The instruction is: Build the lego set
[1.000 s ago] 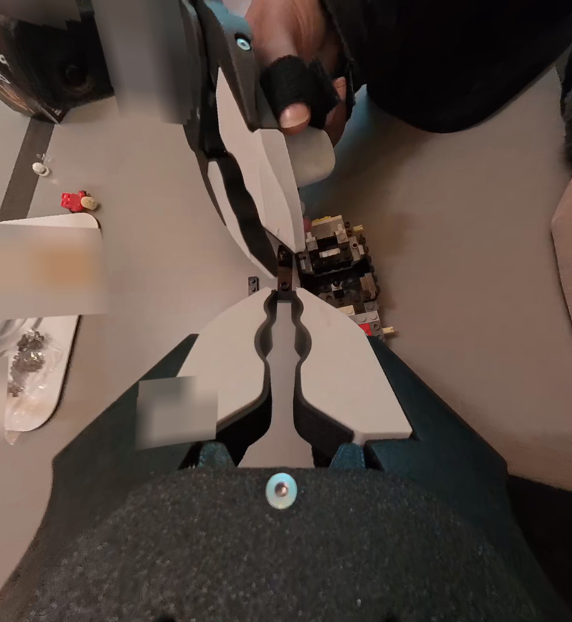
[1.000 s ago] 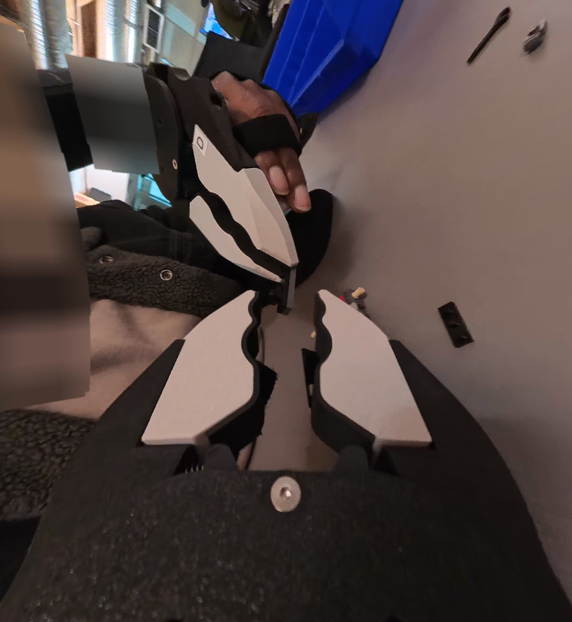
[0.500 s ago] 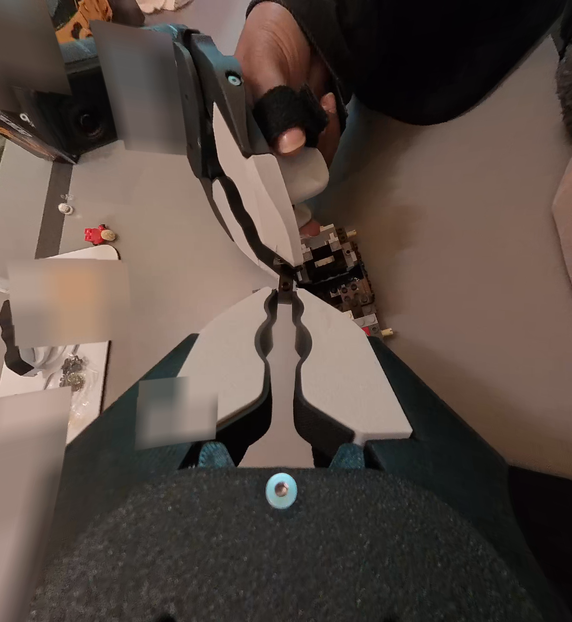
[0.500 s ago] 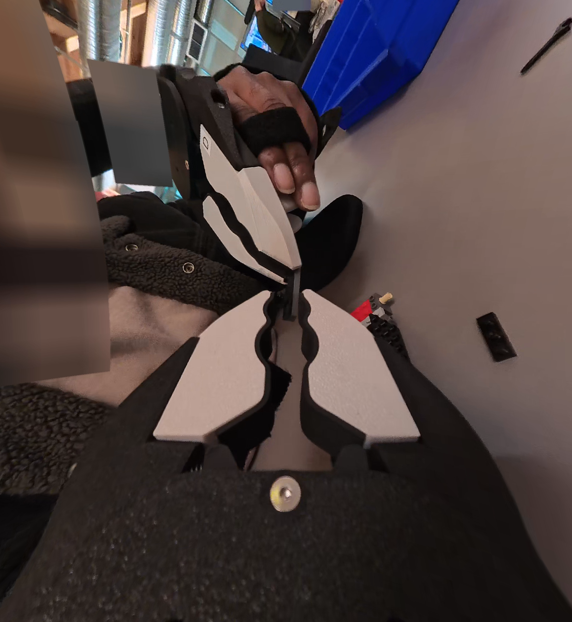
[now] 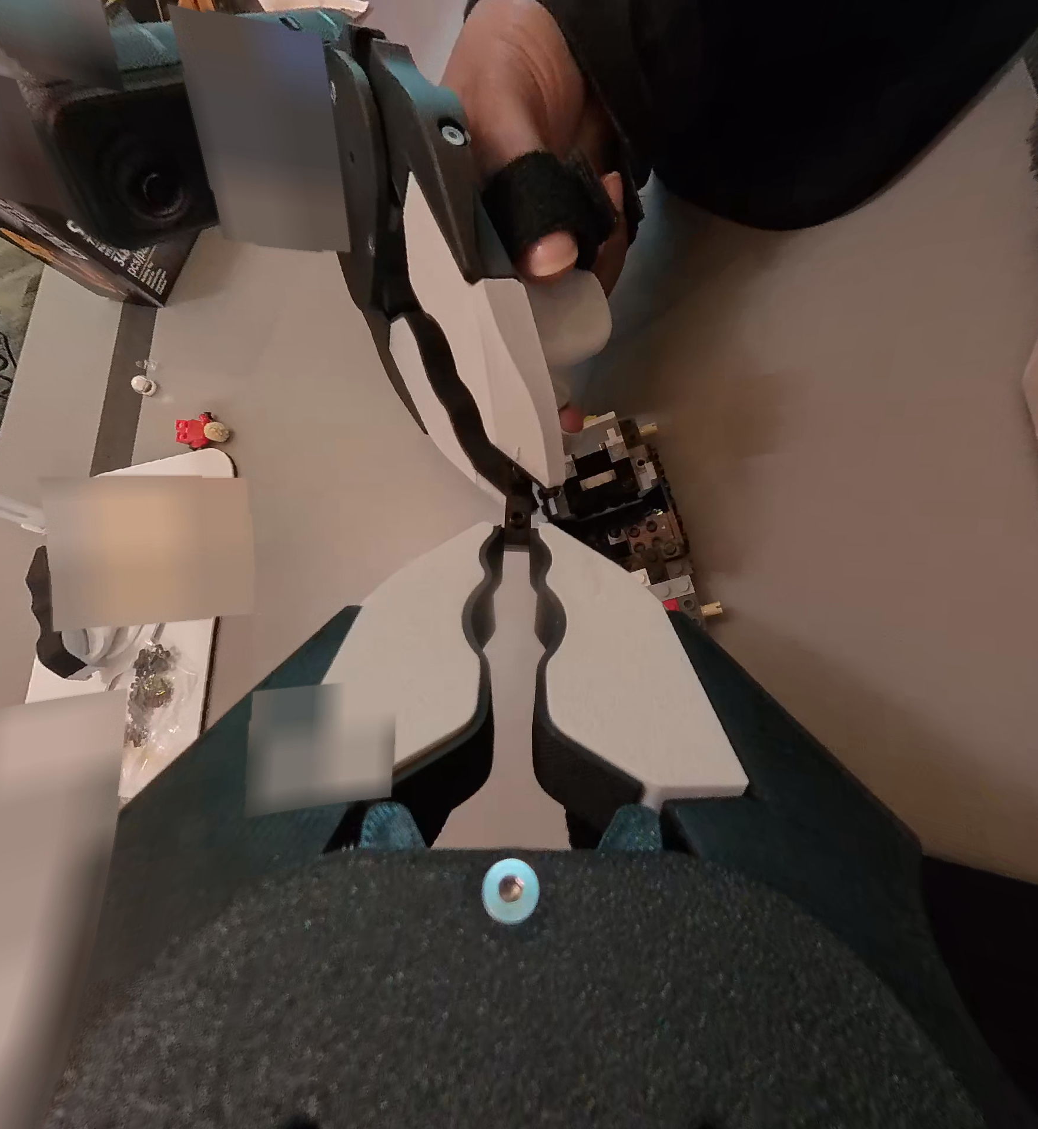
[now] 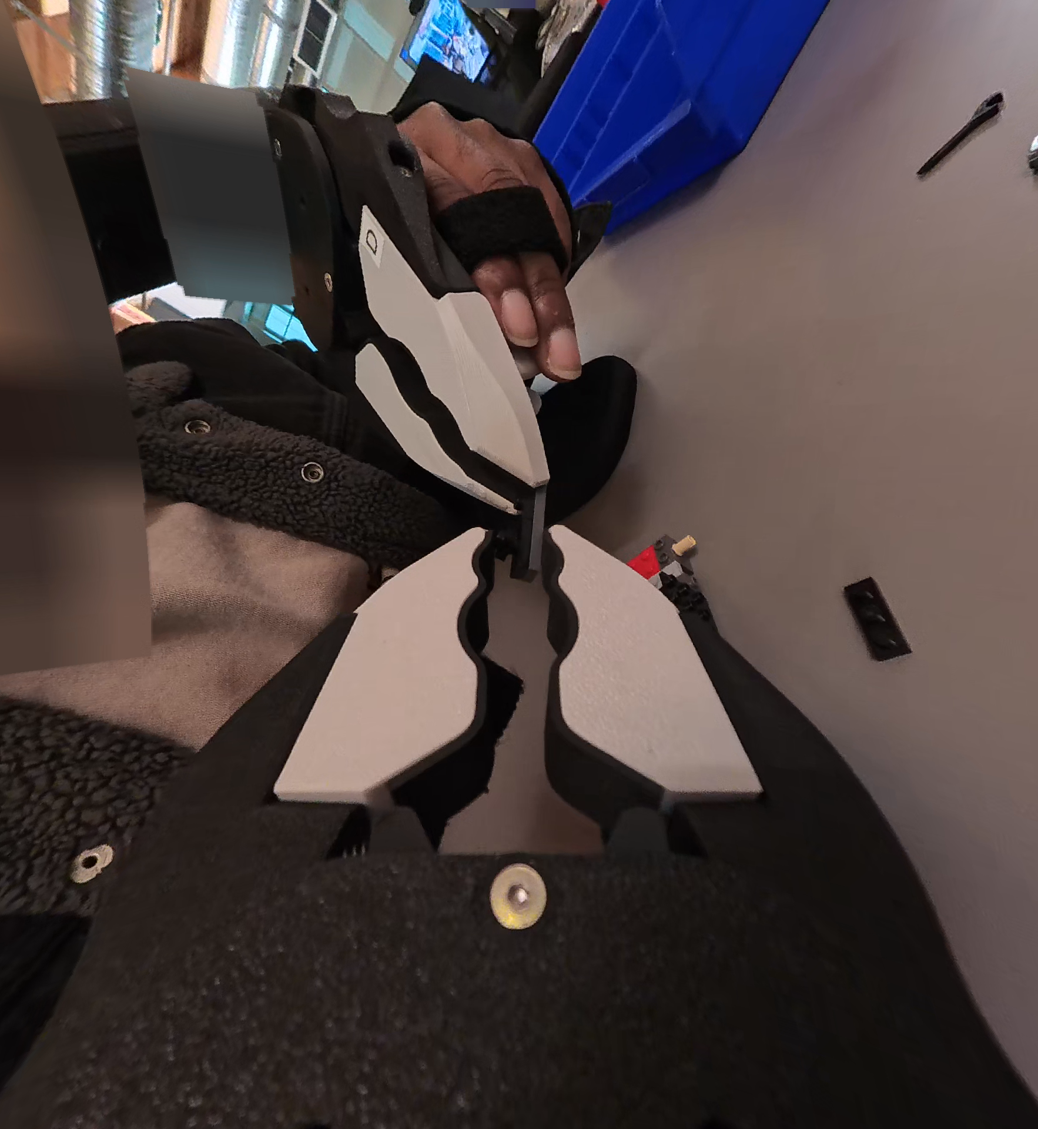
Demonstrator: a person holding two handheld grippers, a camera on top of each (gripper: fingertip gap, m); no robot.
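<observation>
Left wrist view: the left gripper [image 5: 518, 537] has its jaws pinched on a small black lego piece [image 5: 516, 516] at the tips. The right gripper [image 5: 519, 473] comes down from above, jaws nearly together, nipping the same piece from the far end. Just behind them the partly built lego model [image 5: 626, 507] sits on the grey surface [image 5: 809, 489].

Right wrist view: the right gripper [image 6: 519, 559] has its jaws narrowly apart around the black lego piece [image 6: 532, 537], the right one touching it. The left gripper [image 6: 526, 495] clamps its upper end. A loose black plate [image 6: 877, 618] lies well apart on the surface [image 6: 871, 366].
</observation>
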